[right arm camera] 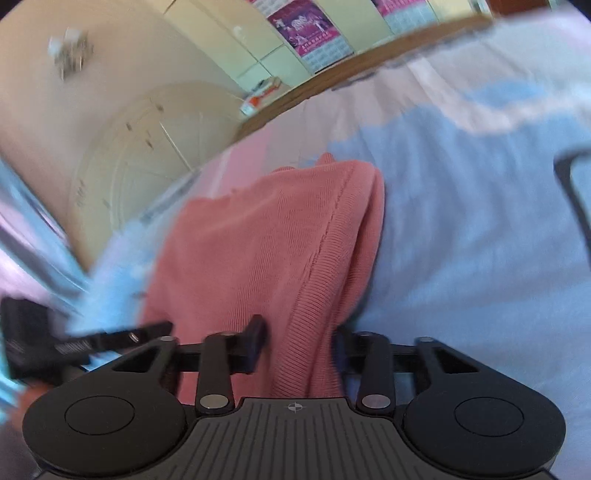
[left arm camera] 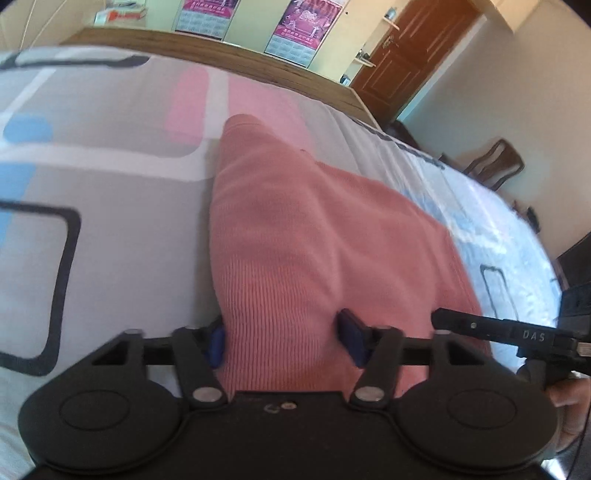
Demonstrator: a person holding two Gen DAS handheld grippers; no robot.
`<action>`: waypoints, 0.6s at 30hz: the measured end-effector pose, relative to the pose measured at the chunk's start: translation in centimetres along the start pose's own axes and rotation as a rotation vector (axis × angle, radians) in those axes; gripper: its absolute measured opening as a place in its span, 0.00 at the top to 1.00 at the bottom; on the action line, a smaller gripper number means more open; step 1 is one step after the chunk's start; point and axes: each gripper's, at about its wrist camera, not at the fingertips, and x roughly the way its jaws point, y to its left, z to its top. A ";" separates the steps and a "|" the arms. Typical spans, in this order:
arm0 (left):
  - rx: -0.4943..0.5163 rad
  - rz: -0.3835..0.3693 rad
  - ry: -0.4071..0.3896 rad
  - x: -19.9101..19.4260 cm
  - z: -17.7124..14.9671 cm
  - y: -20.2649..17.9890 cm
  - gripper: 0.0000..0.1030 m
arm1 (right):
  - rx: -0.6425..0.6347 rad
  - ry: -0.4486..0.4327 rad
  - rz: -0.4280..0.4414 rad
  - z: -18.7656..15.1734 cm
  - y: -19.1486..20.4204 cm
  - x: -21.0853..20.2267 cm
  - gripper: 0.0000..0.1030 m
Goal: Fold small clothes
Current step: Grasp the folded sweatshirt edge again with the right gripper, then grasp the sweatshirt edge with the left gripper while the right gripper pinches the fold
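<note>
A pink ribbed knit garment (left arm camera: 295, 236) lies on the bed, its near end passing between the fingers of the left gripper (left arm camera: 286, 341); the blue pads sit at the fabric's two sides, but whether they press it cannot be told. In the right wrist view the same garment (right arm camera: 266, 251) runs up from the right gripper (right arm camera: 295, 343), whose fingers stand partly apart with a ribbed fold between them; a firm pinch cannot be confirmed there either. Seen from the left gripper, the garment's long axis runs from 6 o'clock toward 11 o'clock, narrowing to a rounded end. From the right, it points toward 1 o'clock. It rests on a bedsheet (left arm camera: 110, 177) patterned in grey, pink, blue and dark outlines. Beyond stand a wooden headboard (left arm camera: 229, 59), wall calendars (left arm camera: 299, 29) and a brown door (left arm camera: 410, 55).
</note>
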 end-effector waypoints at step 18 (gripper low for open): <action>0.251 0.230 -0.044 -1.4 -1.5 -6.5 0.69 | -0.119 -0.005 -0.157 -2.9 3.2 -1.1 0.81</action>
